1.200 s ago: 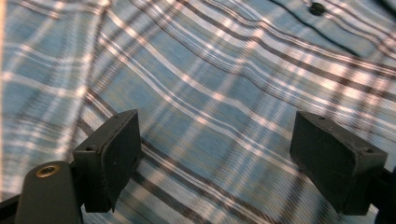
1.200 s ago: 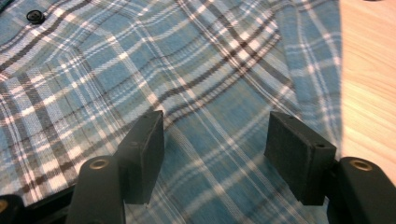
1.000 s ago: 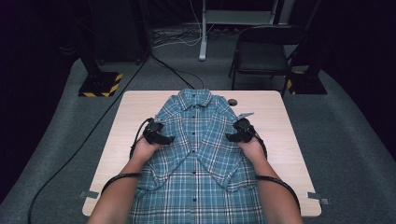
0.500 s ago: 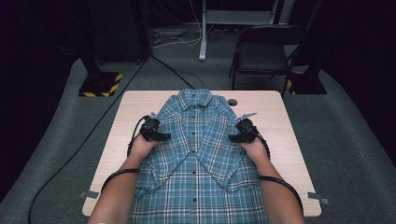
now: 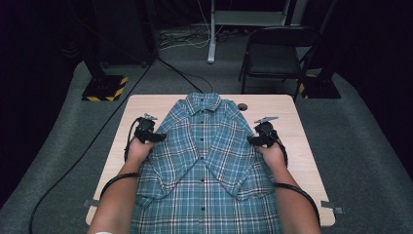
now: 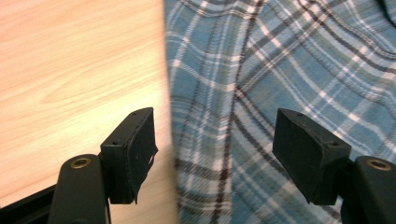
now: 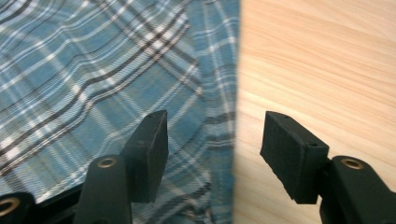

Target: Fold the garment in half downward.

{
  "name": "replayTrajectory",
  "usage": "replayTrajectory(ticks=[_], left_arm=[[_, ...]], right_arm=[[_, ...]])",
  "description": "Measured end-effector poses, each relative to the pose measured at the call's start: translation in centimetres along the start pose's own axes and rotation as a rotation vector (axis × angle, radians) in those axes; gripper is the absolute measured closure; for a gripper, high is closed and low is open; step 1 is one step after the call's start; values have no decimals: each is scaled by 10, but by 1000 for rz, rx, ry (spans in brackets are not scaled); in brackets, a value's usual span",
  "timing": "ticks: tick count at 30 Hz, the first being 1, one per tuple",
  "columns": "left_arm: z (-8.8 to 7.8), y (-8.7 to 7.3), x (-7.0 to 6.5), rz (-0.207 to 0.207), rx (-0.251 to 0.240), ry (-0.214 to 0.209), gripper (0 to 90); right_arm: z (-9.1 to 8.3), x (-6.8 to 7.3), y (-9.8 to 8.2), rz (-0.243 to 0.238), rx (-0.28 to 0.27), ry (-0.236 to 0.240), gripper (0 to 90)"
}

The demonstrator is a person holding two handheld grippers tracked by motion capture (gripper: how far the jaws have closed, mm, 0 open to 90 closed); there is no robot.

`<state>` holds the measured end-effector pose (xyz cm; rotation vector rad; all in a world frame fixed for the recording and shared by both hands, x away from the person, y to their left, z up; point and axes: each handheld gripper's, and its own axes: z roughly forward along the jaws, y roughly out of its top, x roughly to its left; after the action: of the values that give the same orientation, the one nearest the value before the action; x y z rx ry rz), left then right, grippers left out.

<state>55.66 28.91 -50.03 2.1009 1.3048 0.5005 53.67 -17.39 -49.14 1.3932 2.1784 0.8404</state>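
Plaid shirt [image 5: 207, 161] lies buttoned and face-up on the wooden table [image 5: 146, 105], sleeves folded in.
Left gripper [image 5: 157, 137] and right gripper [image 5: 253, 140] have slid outward to its side edges; jaws, just narrowing, straddle each edge unclamped, ready to pinch.

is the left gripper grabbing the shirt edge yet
Apart. In the left gripper view the left gripper straddles the folded edge of the shirt with its jaws open, which have just been closing; neither pad presses on the cloth.
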Motion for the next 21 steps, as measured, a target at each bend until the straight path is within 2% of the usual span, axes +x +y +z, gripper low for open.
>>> replayTrajectory(ticks=[4, 9, 12, 17, 21], left_arm=[[-1, -1, 3, -19, 4, 7, 300], [-5, -5, 7, -30, -4, 6, 313], [-7, -5, 10, -43, -8, 6, 312], [-5, -6, 16, -49, -7, 5, 310], [-1, -4, 19, -46, -2, 5, 303]], right_arm=[[2, -3, 0, 15, 13, -9, 410], [11, -5, 1, 43, 28, 14, 418], [18, -5, 1, 33, 47, 14, 420], [21, -8, 1, 55, 58, 19, 419], [22, -8, 4, 35, 67, 14, 400]])
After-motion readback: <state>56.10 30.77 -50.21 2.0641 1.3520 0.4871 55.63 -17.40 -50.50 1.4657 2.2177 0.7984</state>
